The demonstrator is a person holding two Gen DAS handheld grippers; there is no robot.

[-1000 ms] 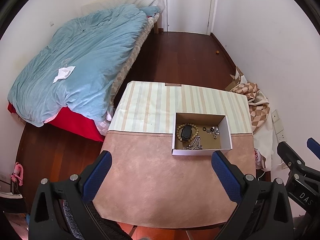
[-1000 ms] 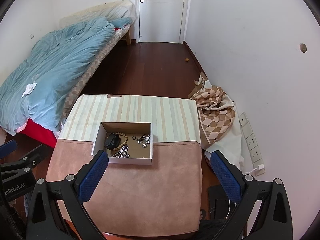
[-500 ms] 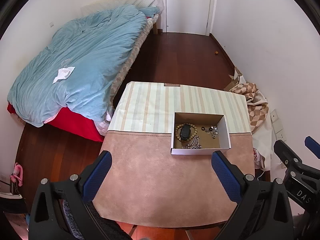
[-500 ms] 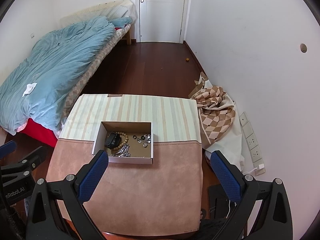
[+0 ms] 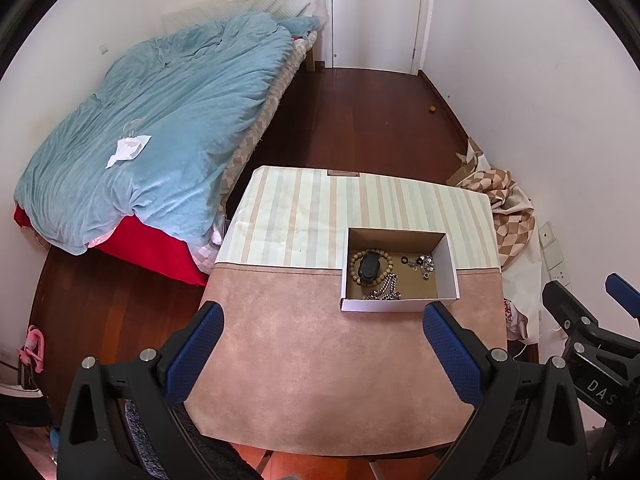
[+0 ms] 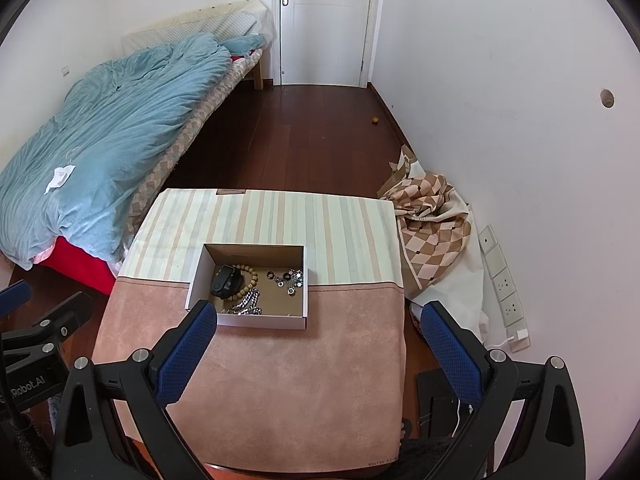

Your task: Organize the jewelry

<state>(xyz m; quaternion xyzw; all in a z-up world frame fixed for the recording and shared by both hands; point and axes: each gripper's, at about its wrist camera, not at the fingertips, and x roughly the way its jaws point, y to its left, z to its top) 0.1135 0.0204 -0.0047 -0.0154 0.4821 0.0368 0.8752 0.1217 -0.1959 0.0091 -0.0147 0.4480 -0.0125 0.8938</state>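
An open cardboard box point(image 5: 448, 264) point(image 6: 196, 276) stands on the cloth-covered table point(image 5: 320, 360) point(image 6: 280, 380). In it lie a wooden bead bracelet point(image 5: 386, 274) point(image 6: 251, 276), a black watch-like piece point(image 5: 368, 267) point(image 6: 225, 280), a silver chain point(image 5: 386, 290) point(image 6: 246, 304) and several small rings point(image 5: 422, 264) point(image 6: 290, 278). My left gripper point(image 5: 322, 352) is open and empty above the table's near part. My right gripper point(image 6: 320, 350) is open and empty, held above and in front of the box.
A bed with a blue quilt point(image 5: 160, 132) point(image 6: 100, 140) stands to the left. A checked cloth heap point(image 5: 508, 208) point(image 6: 436, 224) lies by the right wall. Wall sockets point(image 6: 504, 280) sit low on that wall. A white door point(image 6: 324, 20) is at the far end.
Both grippers have shifted only slightly; the box sits a little lower in the right wrist view. The jaws have stayed open.
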